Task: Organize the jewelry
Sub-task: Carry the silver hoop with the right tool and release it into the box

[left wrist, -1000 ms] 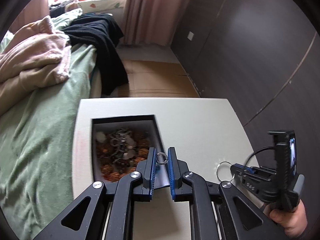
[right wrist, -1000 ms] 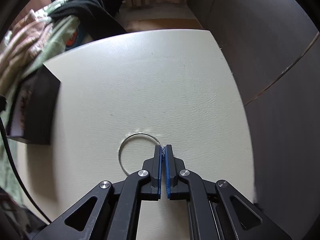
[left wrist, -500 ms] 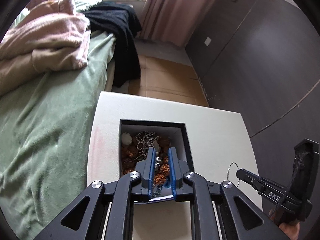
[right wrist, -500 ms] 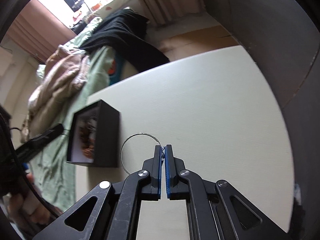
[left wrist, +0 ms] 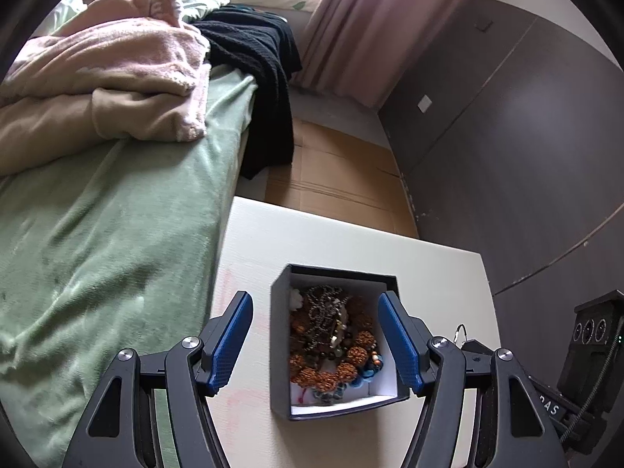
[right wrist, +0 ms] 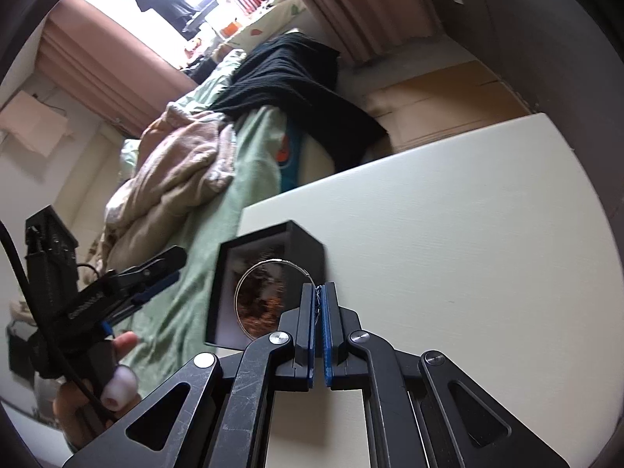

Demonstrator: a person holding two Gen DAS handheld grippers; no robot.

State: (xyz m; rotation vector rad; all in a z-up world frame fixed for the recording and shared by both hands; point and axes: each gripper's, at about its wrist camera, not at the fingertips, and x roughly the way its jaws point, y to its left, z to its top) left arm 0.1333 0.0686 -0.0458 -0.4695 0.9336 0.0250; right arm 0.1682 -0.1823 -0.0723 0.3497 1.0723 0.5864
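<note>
Jewelry, a tangle of orange-brown beaded strands and silver chain [left wrist: 331, 335], lies heaped inside a black square box with a white lining [left wrist: 279, 347], which stands open on the cream-white tabletop [left wrist: 436, 273] near the edge closest to the bed.

The left wrist view looks straight down into the box. The left gripper [left wrist: 316, 345] is spread wide, its blue-padded fingers [left wrist: 230, 341] flanking the box on either side, grasping nothing. At the right edge of this view only a small arc of thin wire [left wrist: 461, 331] shows beside the black body of the other tool.

The right wrist view shows that wire whole: a thin silver hoop [right wrist: 273, 296], pinched at its rim by the right gripper [right wrist: 319, 292], whose blue pads are clenched tight on it. The hoop hangs in front of the box's open side [right wrist: 304, 245], so the blurred beads show through its ring; whether it touches the box cannot be told. This view also shows the box from the side, and the person's left hand [right wrist: 97, 394] gripping the handle of the left tool, which the other camera does not show.

Beyond the table, both views show a green bedspread [left wrist: 97, 241], a rumpled pink-beige blanket [left wrist: 105, 85] and a black knitted garment [left wrist: 261, 62] draped over the bed's edge.
</note>
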